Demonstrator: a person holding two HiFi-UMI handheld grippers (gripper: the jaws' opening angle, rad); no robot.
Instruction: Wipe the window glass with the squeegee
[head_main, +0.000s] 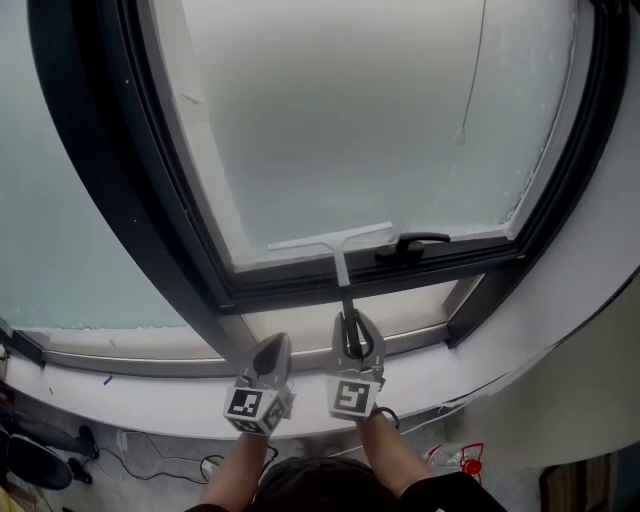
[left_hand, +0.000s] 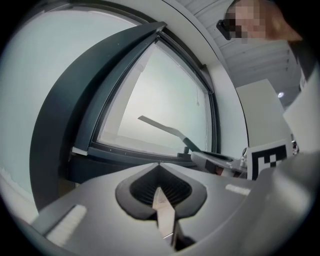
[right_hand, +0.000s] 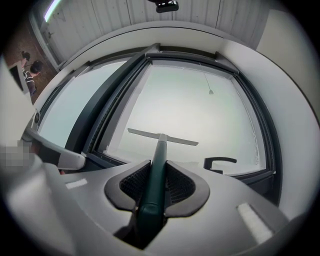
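Two grippers sit side by side below the window: the left gripper (head_main: 270, 350) has its jaws pressed together on nothing, and the right gripper (head_main: 357, 338) clamps the dark handle of the one squeegee (head_main: 338, 248), whose blade is low on the window glass (head_main: 370, 120), beside one black latch (head_main: 412, 242)

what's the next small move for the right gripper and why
Probably lift the squeegee up the glass for a fresh stroke: the right gripper is shut on its handle and the blade sits low, just above the bottom frame.
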